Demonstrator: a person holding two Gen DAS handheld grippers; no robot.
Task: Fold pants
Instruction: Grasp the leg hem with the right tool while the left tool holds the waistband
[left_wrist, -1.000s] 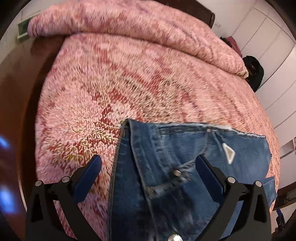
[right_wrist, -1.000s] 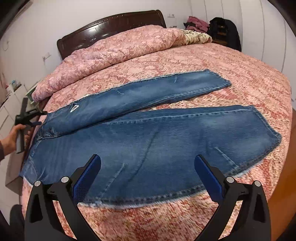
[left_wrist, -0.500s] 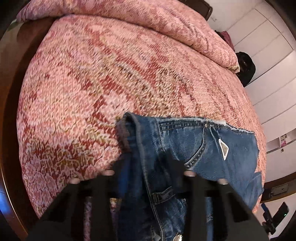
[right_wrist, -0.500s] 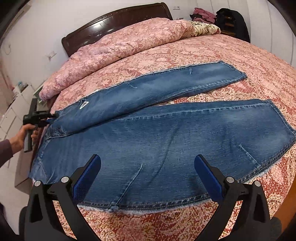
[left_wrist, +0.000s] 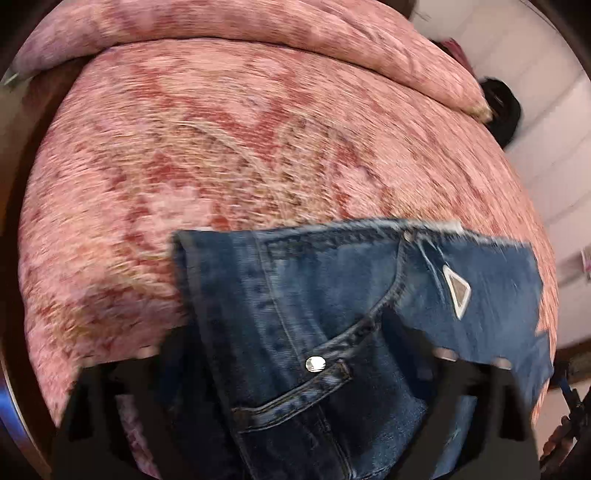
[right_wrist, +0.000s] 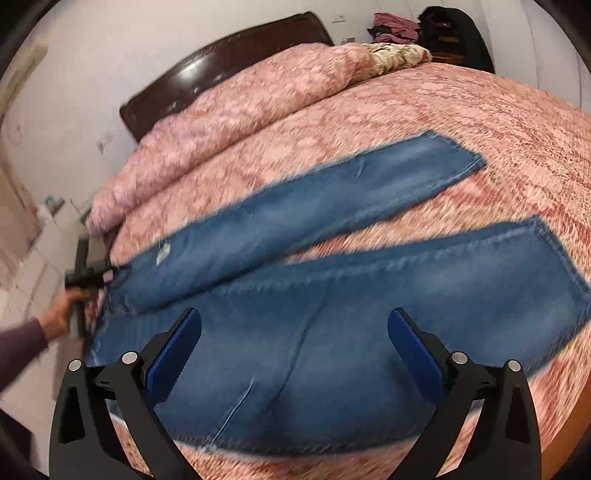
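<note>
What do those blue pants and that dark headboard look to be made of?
The pants look like denim: faded matte blue cloth with stitched seams and a metal rivet. The headboard looks like dark polished wood, judging by its glossy highlights, though veneer is possible.

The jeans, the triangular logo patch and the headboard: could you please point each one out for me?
jeans (right_wrist: 332, 332): right wrist view, middle of the near leg.
triangular logo patch (left_wrist: 457, 290): left wrist view, centre of the patch.
headboard (right_wrist: 229, 70): right wrist view, its dark wooden face.
</note>
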